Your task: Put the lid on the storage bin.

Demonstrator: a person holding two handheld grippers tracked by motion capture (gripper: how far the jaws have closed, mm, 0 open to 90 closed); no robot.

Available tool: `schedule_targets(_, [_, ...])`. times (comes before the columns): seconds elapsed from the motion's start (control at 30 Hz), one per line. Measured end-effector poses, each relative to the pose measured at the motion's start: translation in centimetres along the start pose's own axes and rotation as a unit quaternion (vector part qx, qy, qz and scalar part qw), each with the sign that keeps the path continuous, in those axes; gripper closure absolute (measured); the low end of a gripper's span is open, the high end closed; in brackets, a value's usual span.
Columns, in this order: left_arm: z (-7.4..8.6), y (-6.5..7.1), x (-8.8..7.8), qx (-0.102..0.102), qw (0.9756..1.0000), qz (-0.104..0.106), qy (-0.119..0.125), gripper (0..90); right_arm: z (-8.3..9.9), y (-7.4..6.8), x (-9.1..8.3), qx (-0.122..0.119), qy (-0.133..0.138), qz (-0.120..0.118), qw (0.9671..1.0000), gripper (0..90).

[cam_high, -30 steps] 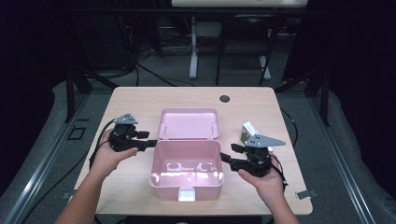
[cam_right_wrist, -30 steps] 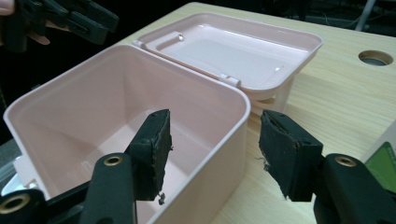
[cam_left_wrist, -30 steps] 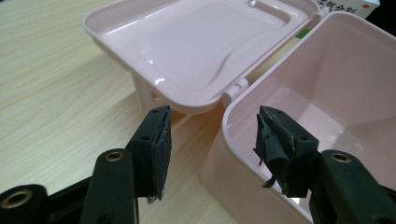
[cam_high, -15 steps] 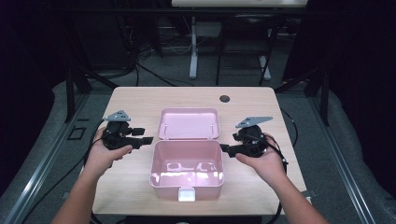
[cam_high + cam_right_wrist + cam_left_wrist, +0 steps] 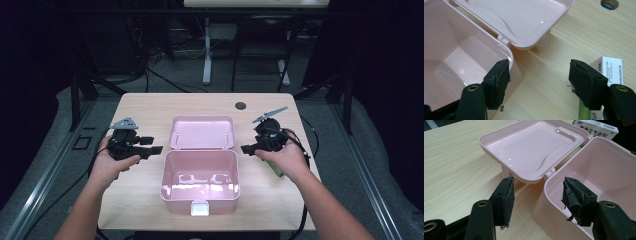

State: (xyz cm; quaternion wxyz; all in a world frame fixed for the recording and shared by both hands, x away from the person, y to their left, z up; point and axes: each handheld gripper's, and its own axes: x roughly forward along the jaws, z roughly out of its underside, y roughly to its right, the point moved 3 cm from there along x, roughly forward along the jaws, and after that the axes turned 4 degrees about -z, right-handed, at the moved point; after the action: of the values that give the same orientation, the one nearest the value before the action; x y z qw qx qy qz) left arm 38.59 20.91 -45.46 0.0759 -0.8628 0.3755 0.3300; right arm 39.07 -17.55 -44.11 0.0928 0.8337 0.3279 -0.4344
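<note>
The right gripper (image 5: 248, 148) has just spread wide, holding nothing, beside the open pink plastic box (image 5: 200, 175); the left gripper (image 5: 155, 149) is spread too.

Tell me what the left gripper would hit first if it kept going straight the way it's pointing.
Probably the open pink box: the left gripper points at the box's near corner, just by the hinge of its laid-back lid. Depth is unclear, but nothing lies between.
</note>
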Motion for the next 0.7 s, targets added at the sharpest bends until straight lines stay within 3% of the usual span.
schedule_targets(0.33, [0.2,-0.3,-0.5,-0.001,1.0,-0.006,0.005,42.7,-0.9,2.0,0.6,0.007,-0.056,0.019,0.9982,32.6])
schedule_targets(0.53, [0.3,-0.2,-1.0,-0.004,0.9999,-0.01,0.007,42.7,-1.9,3.7,1.0,0.016,-0.1,0.039,0.9941,34.4])
schedule_targets(0.63, [0.4,-0.3,-1.0,-0.005,0.9999,-0.012,0.01,42.7,-2.0,4.2,1.2,0.026,-0.109,0.043,0.9928,35.4])
schedule_targets(0.7, [0.4,-0.4,-1.1,-0.005,0.9999,-0.012,0.006,42.7,-2.1,4.9,1.5,0.027,-0.131,0.05,0.9897,37.3])
